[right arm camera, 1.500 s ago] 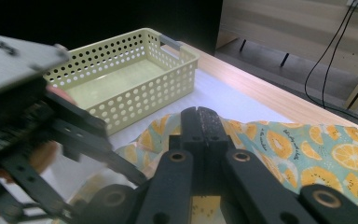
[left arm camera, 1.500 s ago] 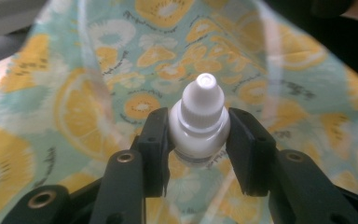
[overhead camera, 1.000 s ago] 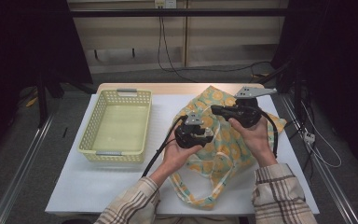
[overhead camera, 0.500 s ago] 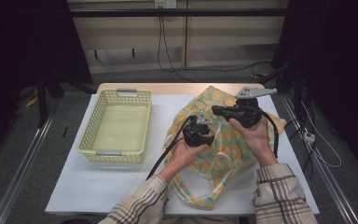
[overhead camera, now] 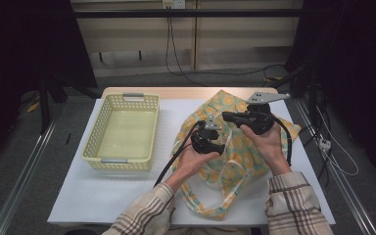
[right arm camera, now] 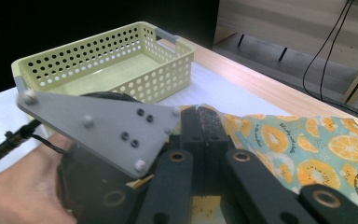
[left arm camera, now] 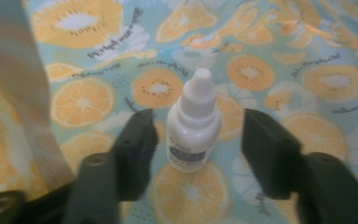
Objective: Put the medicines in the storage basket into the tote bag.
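White dropper bottle stands on the fruit-print bag between your left tool's just-opened jaws, untouched; right tool clamps shut.

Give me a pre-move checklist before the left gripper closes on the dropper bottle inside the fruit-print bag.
1. Small white dropper bottle between left gripper jaws: ok.
2. Pads clear of bottle; jaws have just been opening: ok.
3. Bottle cap on: ok.
4. Right gripper shut on the fruit-print bag: cannot tell what it pinches.
5. Yellow basket empty and open: ok.
6. Bag strap clear of left jaws: not ok, close beside one.
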`<state>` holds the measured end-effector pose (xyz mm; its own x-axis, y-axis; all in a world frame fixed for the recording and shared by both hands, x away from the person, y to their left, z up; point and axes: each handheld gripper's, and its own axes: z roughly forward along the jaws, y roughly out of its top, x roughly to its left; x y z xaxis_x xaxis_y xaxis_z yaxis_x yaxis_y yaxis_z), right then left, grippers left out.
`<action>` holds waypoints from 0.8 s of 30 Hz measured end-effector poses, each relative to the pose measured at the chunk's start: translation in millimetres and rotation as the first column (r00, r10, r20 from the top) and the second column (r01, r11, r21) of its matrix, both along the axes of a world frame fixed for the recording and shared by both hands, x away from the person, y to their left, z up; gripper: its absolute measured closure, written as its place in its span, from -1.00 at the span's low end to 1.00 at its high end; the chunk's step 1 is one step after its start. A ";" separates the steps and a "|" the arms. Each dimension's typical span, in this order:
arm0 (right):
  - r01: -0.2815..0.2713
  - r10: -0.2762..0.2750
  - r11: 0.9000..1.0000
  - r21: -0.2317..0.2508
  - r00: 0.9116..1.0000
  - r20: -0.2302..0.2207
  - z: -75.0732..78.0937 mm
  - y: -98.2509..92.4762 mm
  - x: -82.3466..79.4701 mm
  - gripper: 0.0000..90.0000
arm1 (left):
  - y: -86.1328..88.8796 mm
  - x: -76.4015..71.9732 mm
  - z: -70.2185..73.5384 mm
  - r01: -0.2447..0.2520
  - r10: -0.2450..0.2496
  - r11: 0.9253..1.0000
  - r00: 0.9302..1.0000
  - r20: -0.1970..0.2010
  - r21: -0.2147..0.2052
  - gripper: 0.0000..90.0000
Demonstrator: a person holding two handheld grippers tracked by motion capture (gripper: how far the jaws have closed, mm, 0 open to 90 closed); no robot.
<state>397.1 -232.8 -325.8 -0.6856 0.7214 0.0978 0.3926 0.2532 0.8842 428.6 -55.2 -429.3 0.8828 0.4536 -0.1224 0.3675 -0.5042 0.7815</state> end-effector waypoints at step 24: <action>0.013 -0.013 1.000 -0.004 1.000 -0.007 -1.7 0.1 2.1 1.00 | 50.9 -22.5 34.4 -0.018 0.020 0.999 0.999 0.044 -0.028 -0.82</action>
<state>399.1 -232.6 -327.5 -0.6754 0.7307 0.0993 0.4018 0.2518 0.8804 406.0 -4.3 -394.9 0.8788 0.4674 -0.0960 0.3416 -0.4756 0.8106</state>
